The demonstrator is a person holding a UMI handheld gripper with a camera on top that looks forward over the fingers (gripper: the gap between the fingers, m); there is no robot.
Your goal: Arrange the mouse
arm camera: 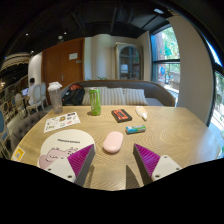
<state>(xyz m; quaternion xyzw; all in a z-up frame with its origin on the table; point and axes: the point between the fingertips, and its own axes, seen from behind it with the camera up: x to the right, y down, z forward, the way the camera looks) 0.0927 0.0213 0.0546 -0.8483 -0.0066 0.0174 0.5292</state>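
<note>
A pale pink mouse (113, 142) lies on the wooden table (170, 135), just ahead of my fingers and slightly left of the middle of the gap. A round white mouse pad with pink print (64, 148) lies to its left, close to my left finger. My gripper (113, 160) is open and empty, its magenta pads (80, 158) wide apart above the table. Nothing stands between the fingers.
Beyond the mouse lie a dark red-and-black flat object (121, 115), a small teal item (135, 129) and a small white item (142, 114). A green bottle (95, 101) stands at the far edge. A printed sheet (62, 121) lies at the left. A sofa (120, 94) stands behind the table.
</note>
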